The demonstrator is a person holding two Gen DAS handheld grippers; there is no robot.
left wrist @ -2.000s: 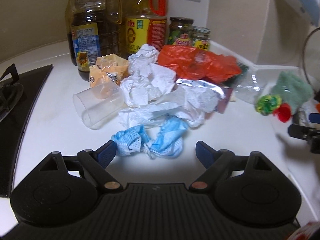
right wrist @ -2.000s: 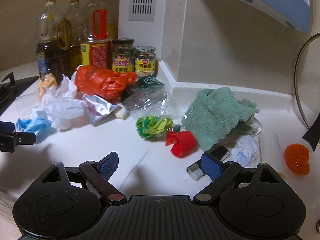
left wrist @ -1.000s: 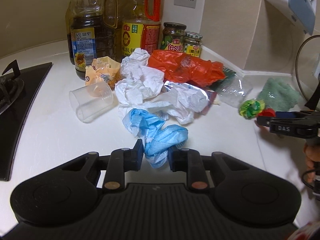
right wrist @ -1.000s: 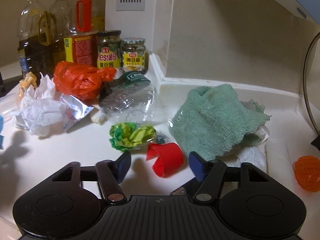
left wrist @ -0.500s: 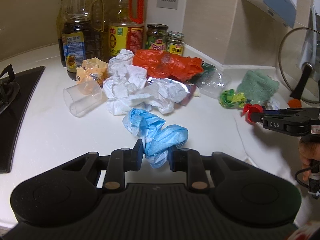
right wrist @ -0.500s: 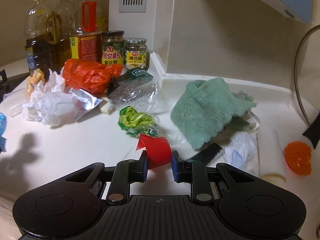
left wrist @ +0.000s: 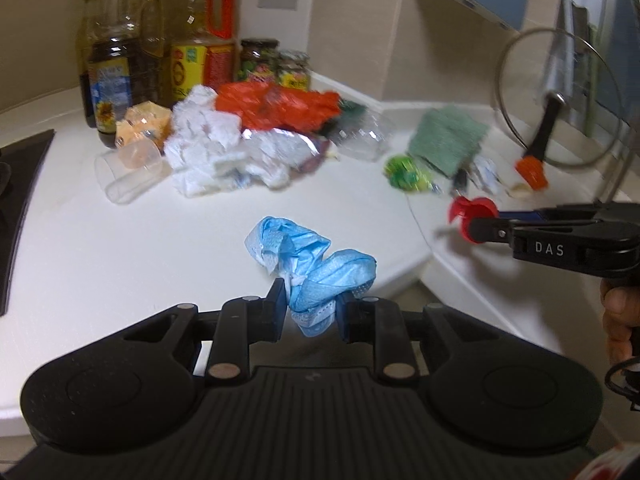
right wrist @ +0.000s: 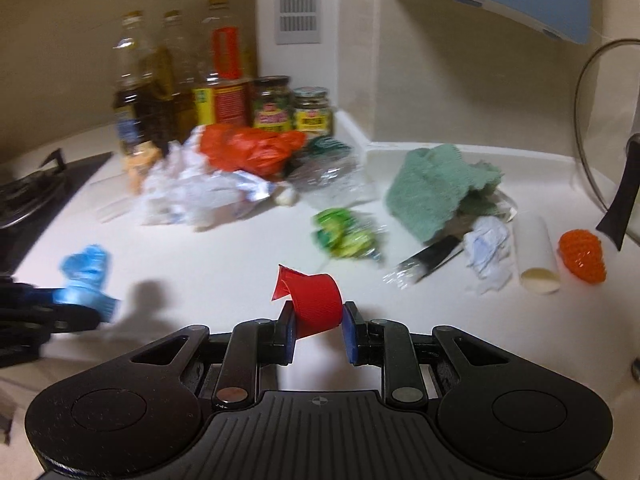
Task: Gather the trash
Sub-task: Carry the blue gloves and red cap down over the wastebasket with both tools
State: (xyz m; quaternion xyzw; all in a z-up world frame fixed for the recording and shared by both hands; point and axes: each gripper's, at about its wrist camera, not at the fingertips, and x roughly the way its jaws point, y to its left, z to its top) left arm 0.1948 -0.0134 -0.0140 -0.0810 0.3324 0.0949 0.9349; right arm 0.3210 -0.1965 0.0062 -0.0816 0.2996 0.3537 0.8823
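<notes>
My left tongs (left wrist: 310,306) still pinch the blue mask (left wrist: 316,264); my right tongs (right wrist: 318,326), spread a second ago, now clamp the red cap (right wrist: 314,300). Both pieces are lifted clear of the tissue pile (left wrist: 216,152) behind.

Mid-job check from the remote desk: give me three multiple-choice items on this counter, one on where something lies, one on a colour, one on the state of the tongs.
1. The green crumpled wrapper lies:
A. on the stove
B. on the counter in front of the green cloth
C. inside the clear cup

2. The crumpled mask held by the left tongs is:
A. blue
B. yellow
C. black

3. The right tongs are:
A. wide open and empty
B. out of view
C. shut on the red cap

Answers: 1 B, it sits on white counter just before the cloth. 2 A, its pleats are light blue. 3 C, both pads press its sides.
</notes>
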